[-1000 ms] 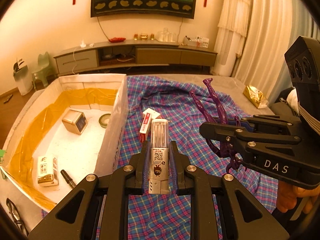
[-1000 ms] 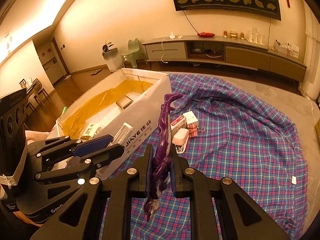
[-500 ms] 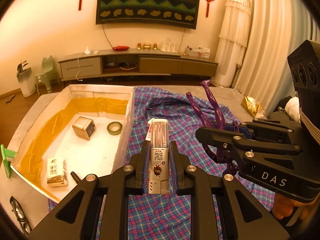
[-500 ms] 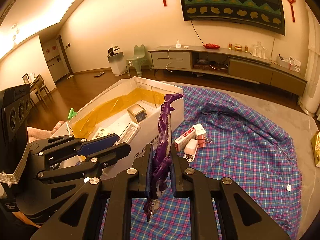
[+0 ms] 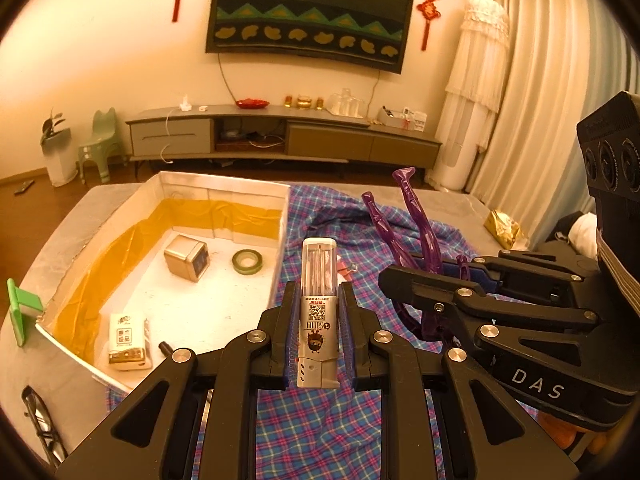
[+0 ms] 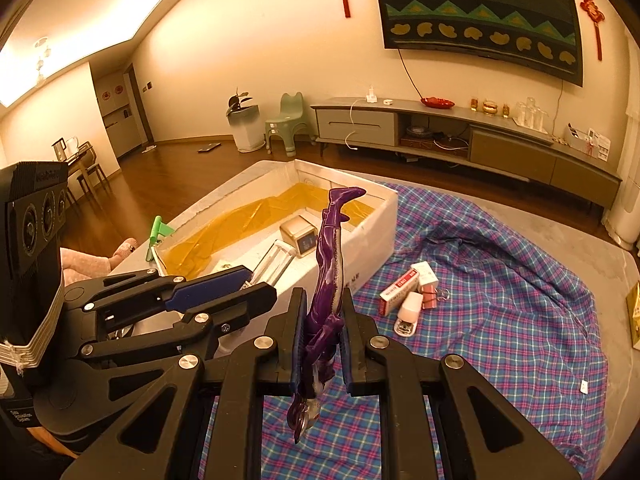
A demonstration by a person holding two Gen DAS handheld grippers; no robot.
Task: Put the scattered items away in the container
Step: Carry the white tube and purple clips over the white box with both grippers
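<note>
My left gripper (image 5: 319, 300) is shut on a slim silver case with a clear top (image 5: 319, 272), held upright just right of the white box's near wall. The white box with yellow lining (image 5: 224, 200) holds a metal cube clock (image 5: 187, 258), a green tape roll (image 5: 247, 261), a small carton (image 5: 126, 336) and a black marker tip (image 5: 164, 347). My right gripper (image 6: 323, 308) is shut on a purple plastic figure (image 6: 330, 248), legs pointing up, over the plaid cloth beside the box (image 6: 372, 236). On the cloth lie a red-and-white packet (image 6: 398, 292), a pink stapler (image 6: 408, 314) and a pink binder clip (image 6: 430, 298).
The plaid cloth (image 6: 500, 280) covers a grey mat. A green stand (image 5: 20, 304) sits at the box's left corner, glasses (image 5: 40, 420) near it. A gold packet (image 5: 502, 228) lies far right. A slippered foot (image 6: 124, 250) rests left of the box.
Both grippers have risen and drawn back a little, so the box interior shows more from above. Each keeps its grip: the case on the left, the purple figure on the right.
</note>
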